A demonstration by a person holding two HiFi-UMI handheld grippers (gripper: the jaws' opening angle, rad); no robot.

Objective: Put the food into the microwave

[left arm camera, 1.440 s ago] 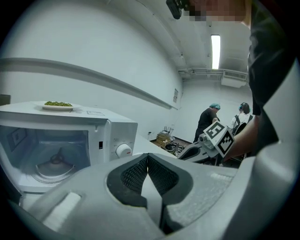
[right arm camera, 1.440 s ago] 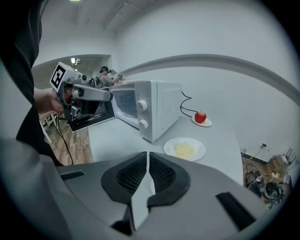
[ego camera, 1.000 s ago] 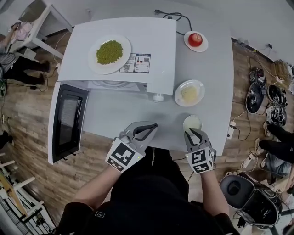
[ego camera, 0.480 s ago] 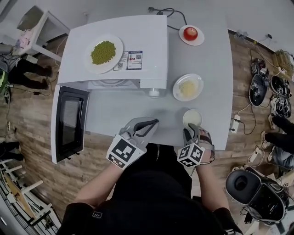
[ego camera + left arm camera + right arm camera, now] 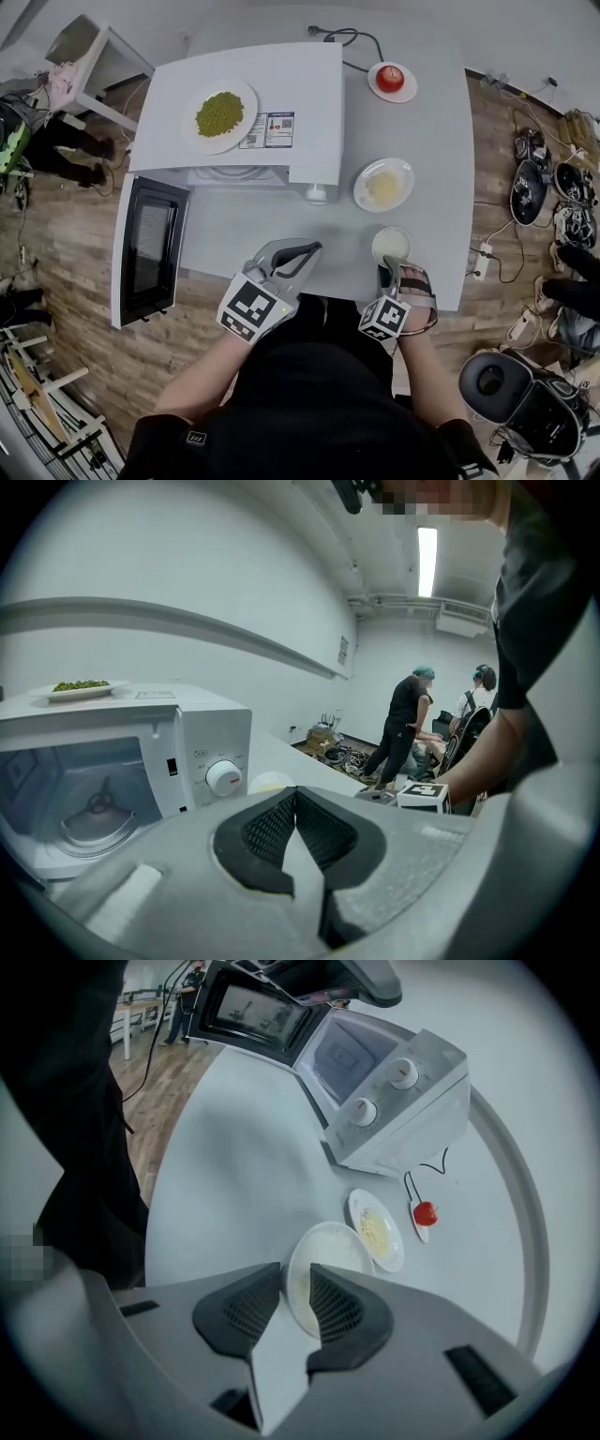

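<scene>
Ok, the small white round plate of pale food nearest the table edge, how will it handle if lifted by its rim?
The small white plate looks rigid, probably ceramic, so it shouldn't flex. Its smooth rim may slip. Held at one edge, it could tilt and spill.

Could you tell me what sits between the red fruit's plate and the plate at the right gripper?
One plate of pale yellow food, clearest in the head view.

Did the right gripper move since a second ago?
Yes. The right gripper slid forward to the small round white plate and rolled sideways; its jaws, just closing, now straddle the plate's near rim.
</scene>
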